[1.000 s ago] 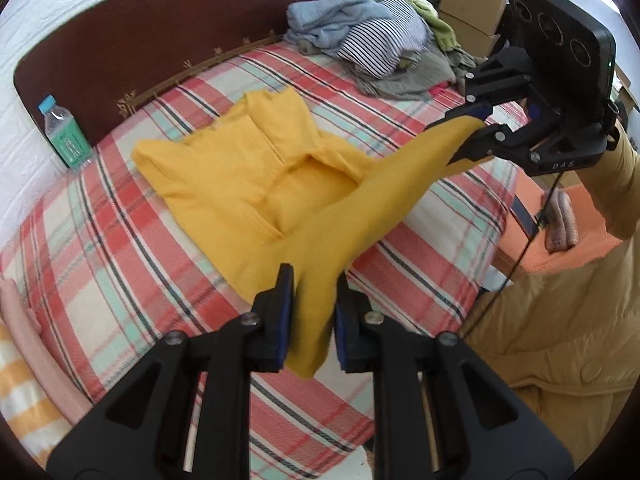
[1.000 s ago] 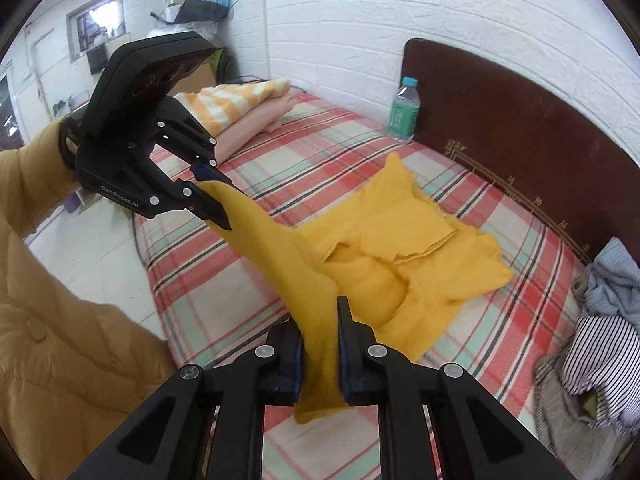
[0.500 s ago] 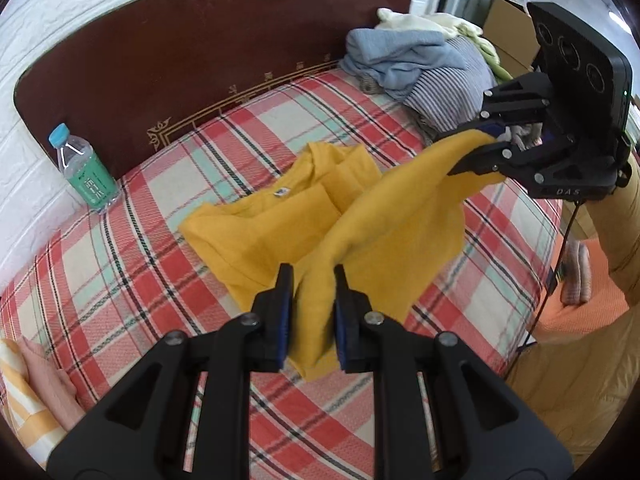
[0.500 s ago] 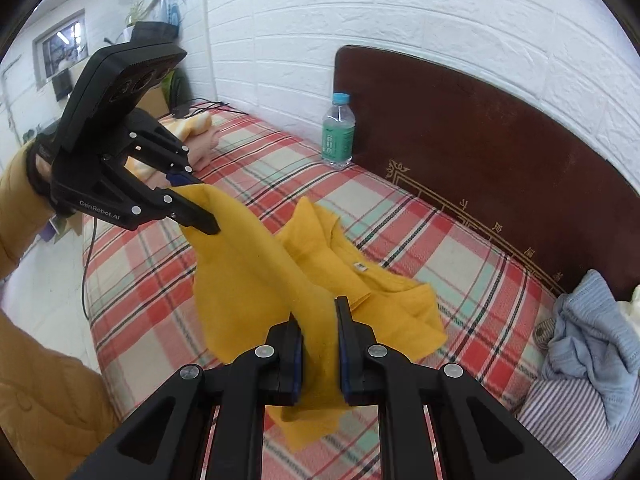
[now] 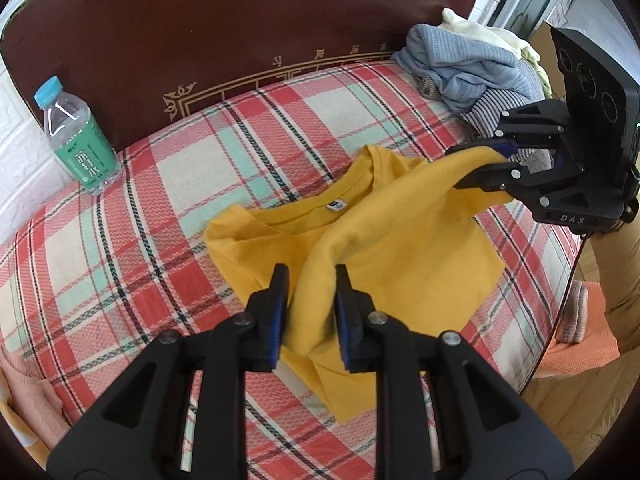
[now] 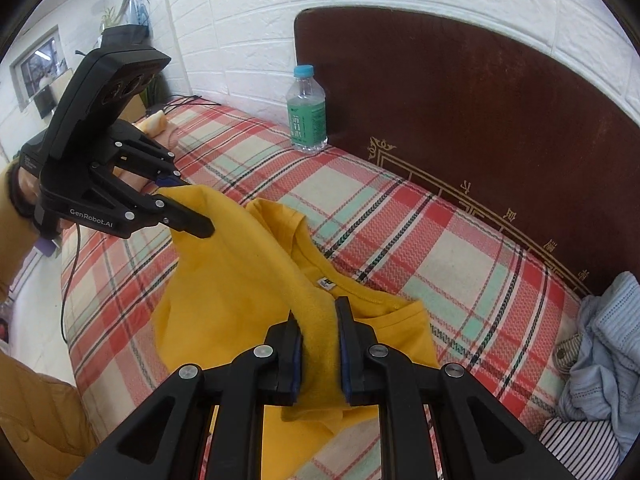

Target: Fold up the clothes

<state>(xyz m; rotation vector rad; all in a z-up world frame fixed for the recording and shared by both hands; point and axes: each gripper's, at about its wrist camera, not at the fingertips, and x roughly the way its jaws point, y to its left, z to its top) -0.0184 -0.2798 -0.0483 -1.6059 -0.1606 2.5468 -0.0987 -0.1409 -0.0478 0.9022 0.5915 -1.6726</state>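
Note:
A yellow T-shirt (image 5: 400, 248) lies on the plaid bed (image 5: 160, 200), collar and label toward the headboard. Its lower hem is lifted and carried over the body. My left gripper (image 5: 310, 280) is shut on one end of the hem, though its jaws look slightly parted. My right gripper (image 5: 476, 164) is shut on the other end, at the right. In the right wrist view the right gripper (image 6: 318, 316) pinches the yellow T-shirt (image 6: 240, 280) and the left gripper (image 6: 192, 212) holds the far hem corner at the left.
A green-labelled water bottle (image 5: 78, 140) stands by the dark headboard (image 5: 240, 20) at the left. A pile of blue, striped and cream clothes (image 5: 472, 64) lies at the right. Folded pink and orange-striped clothes (image 5: 28, 400) lie at the lower left.
Both grippers have carried the lifted hem forward over the shirt toward the collar and headboard, and lower. The left jaws have widened slightly.

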